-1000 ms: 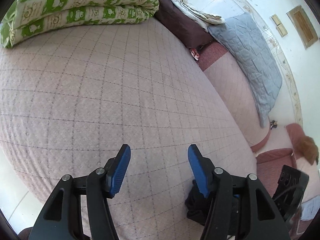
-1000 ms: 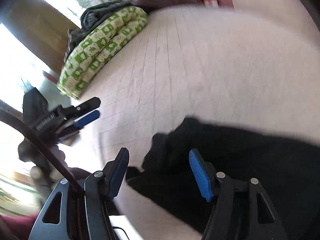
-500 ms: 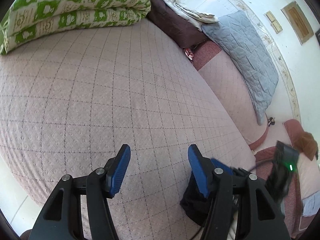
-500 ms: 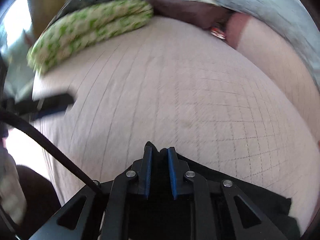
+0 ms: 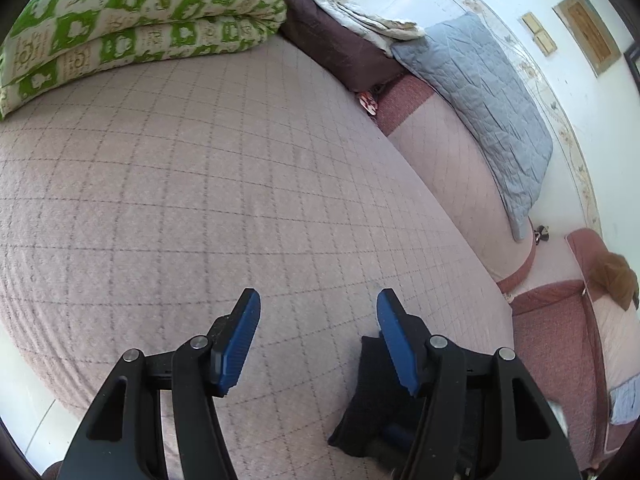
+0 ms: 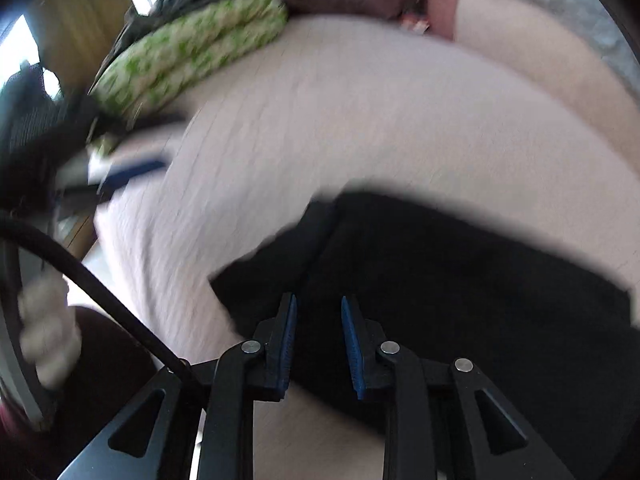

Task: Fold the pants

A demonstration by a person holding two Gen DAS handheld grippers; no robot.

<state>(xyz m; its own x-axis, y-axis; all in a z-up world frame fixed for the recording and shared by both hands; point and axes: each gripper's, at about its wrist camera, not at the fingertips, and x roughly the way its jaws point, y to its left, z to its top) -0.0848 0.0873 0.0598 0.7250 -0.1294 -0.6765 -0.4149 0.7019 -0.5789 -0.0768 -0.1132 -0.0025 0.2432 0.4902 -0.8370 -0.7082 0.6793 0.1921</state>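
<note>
The left tool (image 5: pixel 318 334) stands wide, its two blue pads (image 5: pixel 240 340) far apart with nothing between them. It hovers over the bed (image 5: pixel 200 200), whose pinkish quilted cover with a grid pattern fills the space ahead of it. Just to the right of its right finger, low and close to the tool's body, a corner of the black pants (image 5: pixel 370 408) lies on the cover; the right finger overlaps it in the view, and whether they touch cannot be told. Far ahead and to the left lies a folded green-and-cream patterned quilt (image 5: pixel 132 24), and ahead to the right a grey-blue quilted blanket (image 5: pixel 488 96) lies along a second pink surface.

The right tool (image 6: pixel 319 312) is narrowly parted, a slim gap showing between its blue pads (image 6: pixel 289 344). The view is blurred by motion. The black pants (image 6: pixel 460 280) spread on the bed (image 6: pixel 360 120) directly ahead of and under the fingertips, running off to the right; the fabric lies behind the gap, but no cloth is clearly pinched between the pads. Off to the left, blurred, the left tool (image 6: pixel 132 170) appears with a blue pad, near the green-and-cream quilt (image 6: pixel 192 56).
</note>
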